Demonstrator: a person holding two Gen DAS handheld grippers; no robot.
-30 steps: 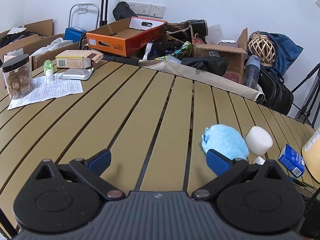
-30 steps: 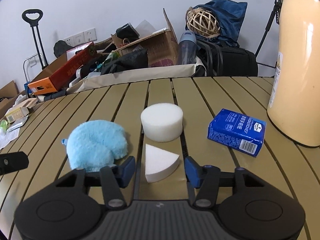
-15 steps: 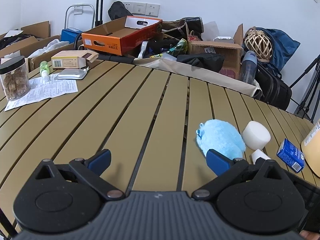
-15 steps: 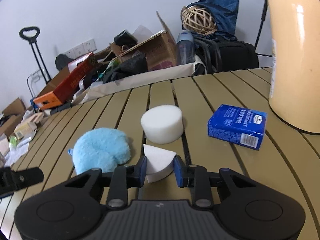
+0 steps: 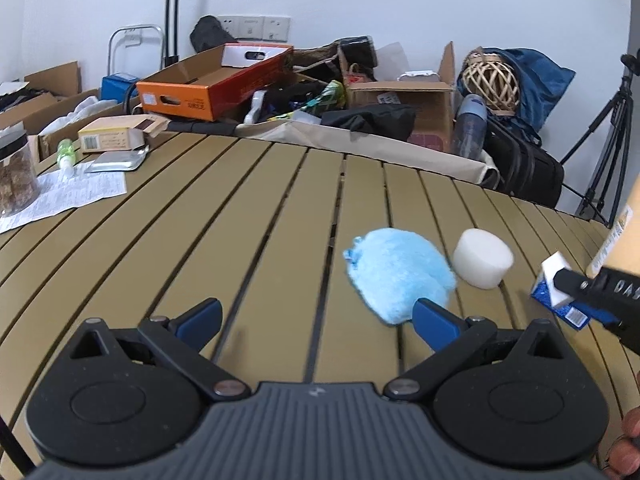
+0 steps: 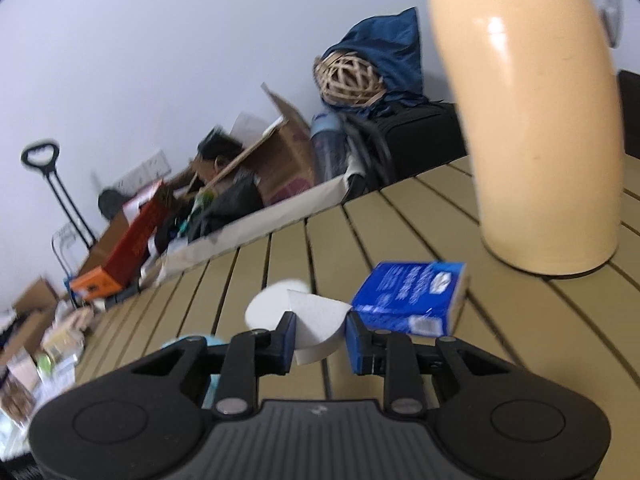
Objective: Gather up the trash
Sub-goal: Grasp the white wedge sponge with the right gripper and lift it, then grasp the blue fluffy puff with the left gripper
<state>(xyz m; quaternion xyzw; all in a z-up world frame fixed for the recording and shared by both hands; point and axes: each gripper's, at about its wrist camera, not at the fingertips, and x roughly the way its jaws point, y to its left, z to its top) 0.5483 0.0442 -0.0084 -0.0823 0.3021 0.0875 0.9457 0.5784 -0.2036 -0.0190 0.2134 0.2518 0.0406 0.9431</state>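
Here the right gripper [image 6: 319, 340] had its blue pads pressed against both sides of a white wedge-shaped sponge piece [image 6: 316, 322], holding it clear of the slatted table [image 6: 400, 216]; the right wrist view was tilted and somewhat blurred. Taking the white round sponge [image 5: 483, 258] as the landmark, the held wedge appeared in the left wrist view to its right, raised above the table and in front of the blue carton [image 6: 412, 294]. That carton lay on the slats to the right of the round sponge, and beyond it stood a tall cream-coloured container [image 6: 536, 128], further right again. Just left of the round sponge, nearly touching it, lay a fluffy light-blue cloth [image 5: 398, 274]. The left gripper [image 5: 316, 318] hovered low over the table on the near side of the round sponge, its jaws spread wide and holding nothing, with its right pad just in front of the cloth's near edge. Far to the left of the round sponge, at the table's edge, sat a printed paper sheet [image 5: 68, 196], a jar of brown contents [image 5: 14, 176], a small green bottle [image 5: 66, 154] and a flat cardboard box [image 5: 116, 134]. Behind the round sponge, past the table's far edge, were an orange box [image 5: 212, 82] and a woven rattan ball [image 5: 492, 82].
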